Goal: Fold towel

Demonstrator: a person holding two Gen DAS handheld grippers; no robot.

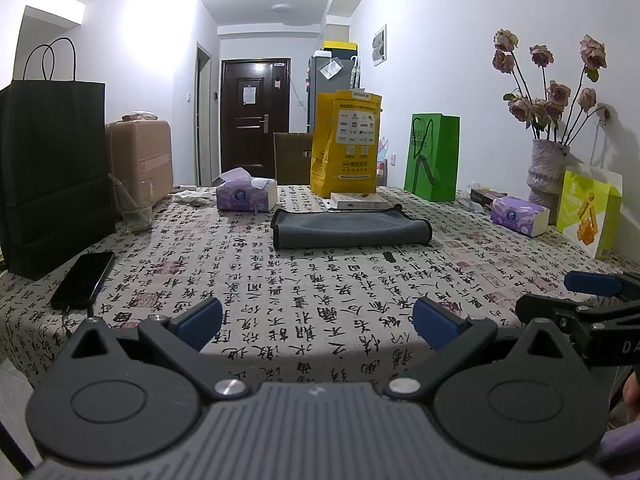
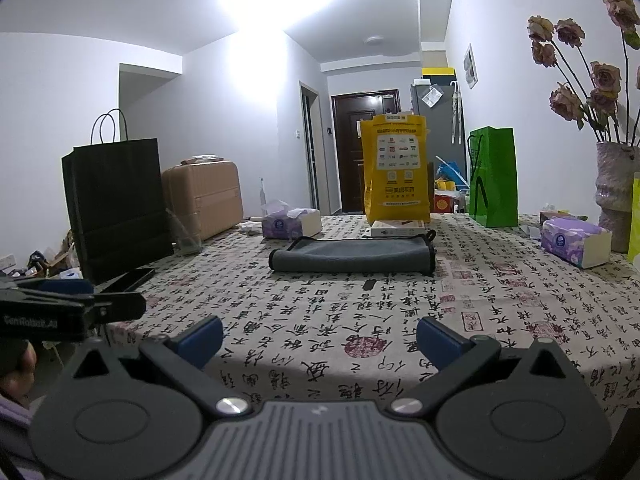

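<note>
Soft grey towel (image 1: pixel 351 230) — folded flat oblong — on tablecloth (image 1: pixel 320 300).

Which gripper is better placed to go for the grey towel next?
Right, marginally. Both the right gripper and left gripper are open and empty, well short of the folded grey microfibre towel, which lies nearer centre in the right view.

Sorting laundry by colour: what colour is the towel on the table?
The towel is grey with a dark edge trim, seen best in the right wrist view.
</note>
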